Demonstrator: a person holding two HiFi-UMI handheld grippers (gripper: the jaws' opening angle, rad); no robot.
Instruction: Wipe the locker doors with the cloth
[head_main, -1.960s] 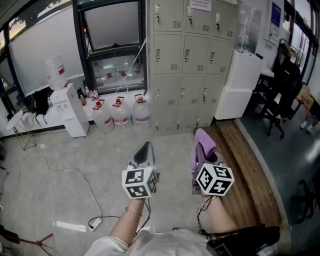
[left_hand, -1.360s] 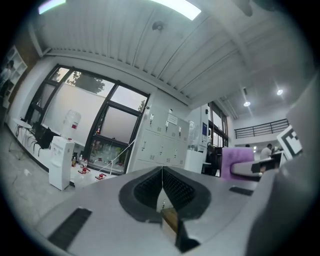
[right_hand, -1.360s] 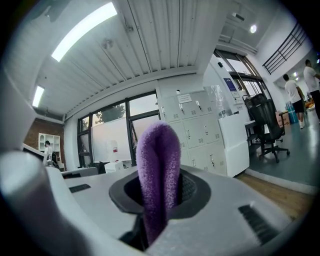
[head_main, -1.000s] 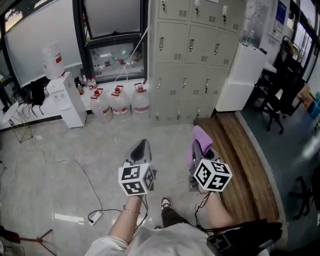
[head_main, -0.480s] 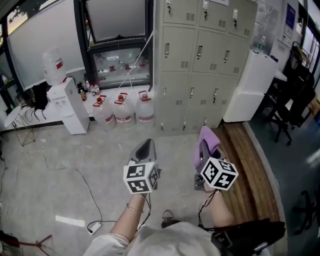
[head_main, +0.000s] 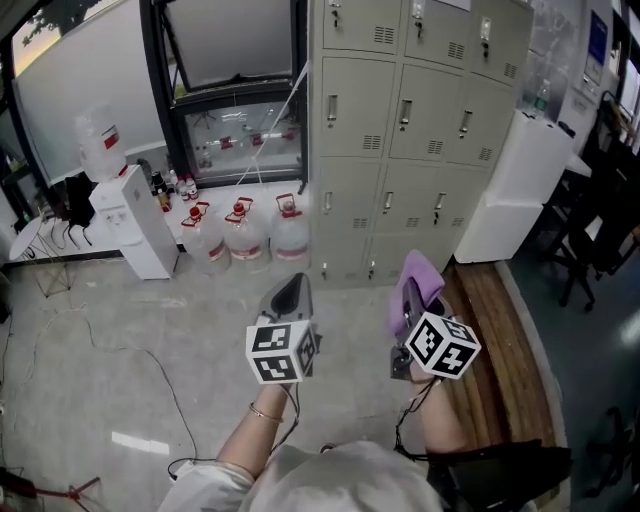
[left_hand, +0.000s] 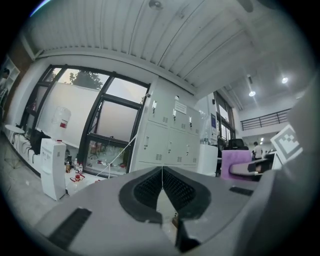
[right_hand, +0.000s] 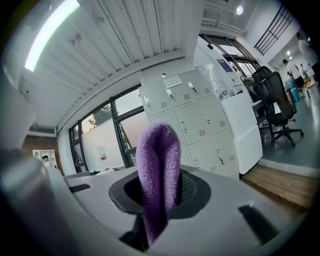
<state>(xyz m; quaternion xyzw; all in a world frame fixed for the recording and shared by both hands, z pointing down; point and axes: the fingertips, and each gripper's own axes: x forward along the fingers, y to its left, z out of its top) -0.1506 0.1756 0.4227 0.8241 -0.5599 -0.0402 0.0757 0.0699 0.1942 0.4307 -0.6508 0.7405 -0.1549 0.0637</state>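
Observation:
A bank of grey lockers (head_main: 420, 130) stands ahead of me, several doors wide and high, each with a small handle and vent. My right gripper (head_main: 410, 285) is shut on a folded purple cloth (head_main: 417, 275), which sticks up between its jaws (right_hand: 157, 175). The cloth is well short of the lockers (right_hand: 200, 115). My left gripper (head_main: 288, 295) is shut with nothing in it, its pads meeting in a line (left_hand: 162, 175). The lockers (left_hand: 167, 135) show ahead in the left gripper view too.
Three water jugs (head_main: 245, 232) stand on the floor left of the lockers, beside a white water dispenser (head_main: 130, 215). A white cabinet (head_main: 520, 185) stands right of the lockers. A wooden platform (head_main: 495, 350) runs along the right. A cable (head_main: 150, 360) lies on the floor.
The view has drawn closer to the lockers and shifted, so they fill more of the frame. Both grippers keep their pose, the cloth still held in the right.

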